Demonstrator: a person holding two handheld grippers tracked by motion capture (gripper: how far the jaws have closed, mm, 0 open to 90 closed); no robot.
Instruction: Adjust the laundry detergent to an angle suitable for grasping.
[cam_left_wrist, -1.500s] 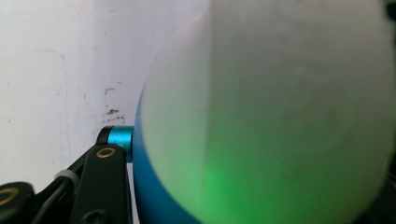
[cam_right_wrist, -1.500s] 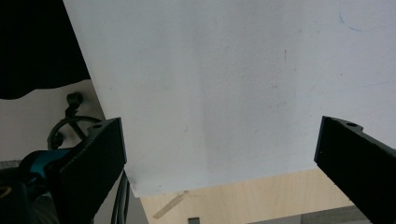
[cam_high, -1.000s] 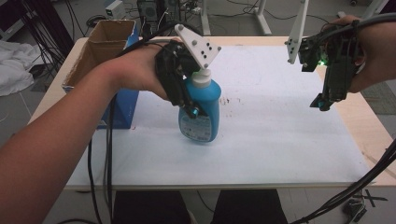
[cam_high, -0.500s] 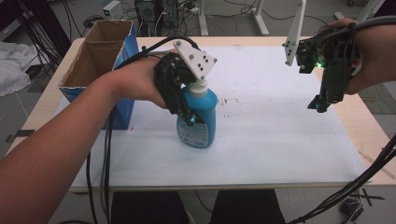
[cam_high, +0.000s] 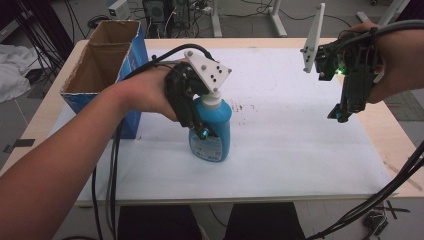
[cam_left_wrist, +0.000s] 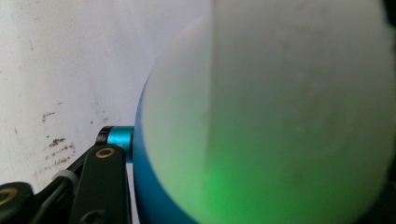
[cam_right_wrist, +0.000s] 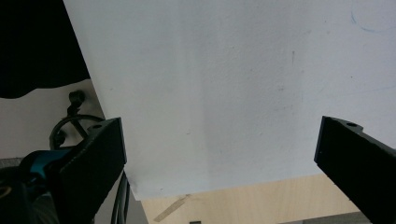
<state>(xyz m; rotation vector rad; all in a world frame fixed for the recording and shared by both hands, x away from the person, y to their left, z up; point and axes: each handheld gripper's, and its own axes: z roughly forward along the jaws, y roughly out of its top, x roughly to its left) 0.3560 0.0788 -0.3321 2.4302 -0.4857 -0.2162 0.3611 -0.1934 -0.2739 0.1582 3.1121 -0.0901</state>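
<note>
A blue bottle (cam_high: 214, 136) with a white cap (cam_high: 212, 100) stands upright on the white mat (cam_high: 290, 150), left of the middle. My left gripper (cam_high: 200, 125) is shut on its upper body from the left side. In the left gripper view the white cap (cam_left_wrist: 289, 112) looms very close with the blue body (cam_left_wrist: 144, 200) below it, and one black finger (cam_left_wrist: 102, 186) presses against the bottle. At the right my right gripper (cam_high: 341, 114) hangs above the mat, pointing down. Its jaws stand wide open over the bare mat (cam_right_wrist: 219, 93), with nothing between them.
An open cardboard box (cam_high: 102, 75) with blue sides stands at the table's left, close to my left forearm. Cables trail from both grippers off the near edge. The wooden table edge (cam_high: 397, 145) runs along the right of the mat.
My left gripper has carried the bottle a little toward the near edge and down. The right gripper has hardly moved.
</note>
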